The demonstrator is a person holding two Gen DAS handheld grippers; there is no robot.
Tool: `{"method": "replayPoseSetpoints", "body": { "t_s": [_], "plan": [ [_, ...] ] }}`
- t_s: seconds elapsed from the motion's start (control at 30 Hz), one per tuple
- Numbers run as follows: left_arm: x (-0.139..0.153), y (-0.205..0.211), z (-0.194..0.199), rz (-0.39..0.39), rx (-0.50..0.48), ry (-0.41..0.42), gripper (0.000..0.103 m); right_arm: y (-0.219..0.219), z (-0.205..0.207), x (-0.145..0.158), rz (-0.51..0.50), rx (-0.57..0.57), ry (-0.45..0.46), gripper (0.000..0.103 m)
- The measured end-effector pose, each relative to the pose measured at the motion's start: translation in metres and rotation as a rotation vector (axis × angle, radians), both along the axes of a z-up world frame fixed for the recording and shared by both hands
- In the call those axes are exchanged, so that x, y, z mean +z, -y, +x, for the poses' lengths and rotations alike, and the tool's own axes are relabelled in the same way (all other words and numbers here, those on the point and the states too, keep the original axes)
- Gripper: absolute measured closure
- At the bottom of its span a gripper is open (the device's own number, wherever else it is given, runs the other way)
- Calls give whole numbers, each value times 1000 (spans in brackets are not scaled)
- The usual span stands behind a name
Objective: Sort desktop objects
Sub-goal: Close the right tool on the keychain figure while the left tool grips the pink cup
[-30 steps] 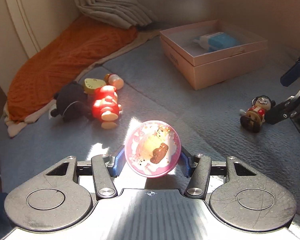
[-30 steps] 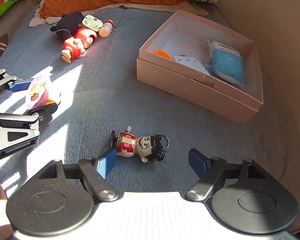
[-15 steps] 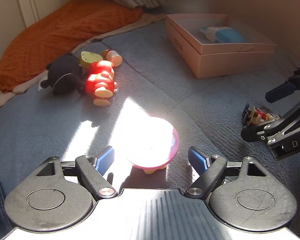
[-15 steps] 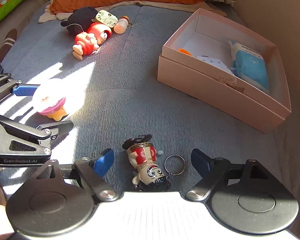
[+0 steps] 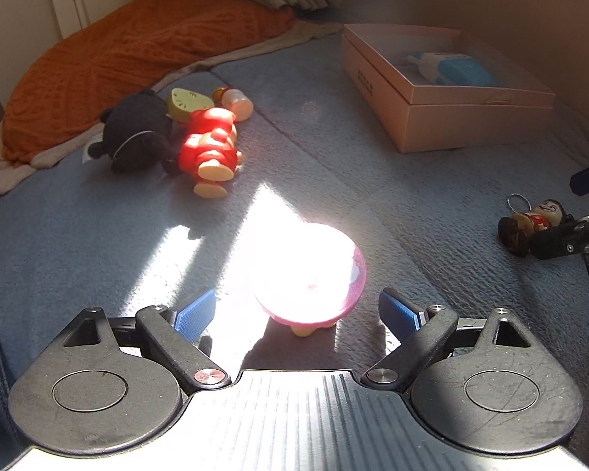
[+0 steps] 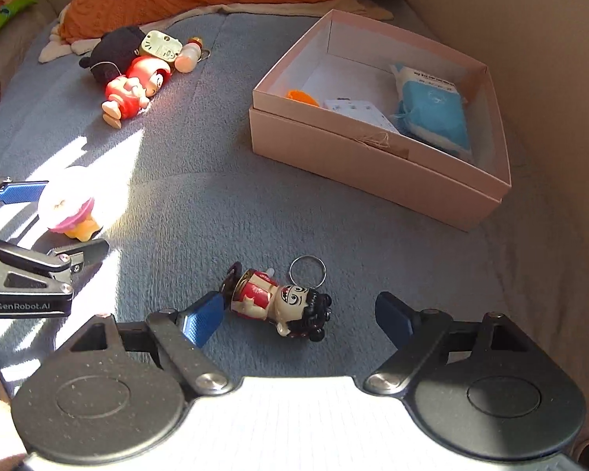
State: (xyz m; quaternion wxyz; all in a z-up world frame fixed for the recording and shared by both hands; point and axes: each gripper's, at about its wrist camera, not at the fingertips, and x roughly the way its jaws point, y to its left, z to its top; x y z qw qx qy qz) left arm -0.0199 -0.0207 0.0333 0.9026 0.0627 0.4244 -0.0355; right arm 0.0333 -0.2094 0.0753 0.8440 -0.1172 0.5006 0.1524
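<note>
A pink round toy (image 5: 310,271) on yellow feet stands in bright sun on the blue blanket. It sits between the jaws of my left gripper (image 5: 296,310), which are opening, and neither blue pad touches it. The same toy (image 6: 64,204) and left gripper (image 6: 51,221) show at the left of the right wrist view. A small red-and-black keychain figure (image 6: 278,302) lies on its side between the jaws of my open right gripper (image 6: 297,318), its base right against the left pad. From the left wrist view the figure (image 5: 530,219) lies by the right gripper (image 5: 571,208).
An open pink box (image 6: 373,168) stands at the back right, holding a blue packet (image 6: 432,114), a white item (image 6: 353,112) and an orange piece (image 6: 302,96). A red doll (image 5: 212,149), a black plush (image 5: 137,133) and small toys lie at the back left by an orange blanket (image 5: 129,51).
My left gripper let go of the pink toy, which now stands on the blanket, and its jaws spread wide. The keychain figure turned between the right jaws.
</note>
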Motion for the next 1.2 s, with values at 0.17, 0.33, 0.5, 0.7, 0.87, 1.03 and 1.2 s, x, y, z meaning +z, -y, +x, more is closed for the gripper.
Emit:
{"method": "replayPoseSetpoints", "body": {
  "t_s": [0.17, 0.33, 0.5, 0.7, 0.87, 1.03, 1.2],
  "plan": [
    [-1, 1, -1, -3, -5, -4, 9, 10, 18, -11, 144, -92, -123, 16],
    [0, 0, -1, -28, -1, 9, 9, -1, 12, -16, 135, -77, -123, 35],
    [7, -1, -3, -68, 10, 59, 14, -11, 5, -15, 82, -35, -95, 36],
    [0, -1, 2, -51, 30, 41, 43, -13, -9, -8, 65, -38, -151, 36],
    [27, 6, -22, -37, -39, 55, 45, 4, -43, 28, 93, 21, -193, 74],
    [74, 29, -51, -5, -166, 130, 45, 46, -70, 78, 124, 37, -69, 77],
    [110, 44, -59, -18, -201, 185, 45, 79, -66, 97, 170, -18, -36, 69]
  ]
}}
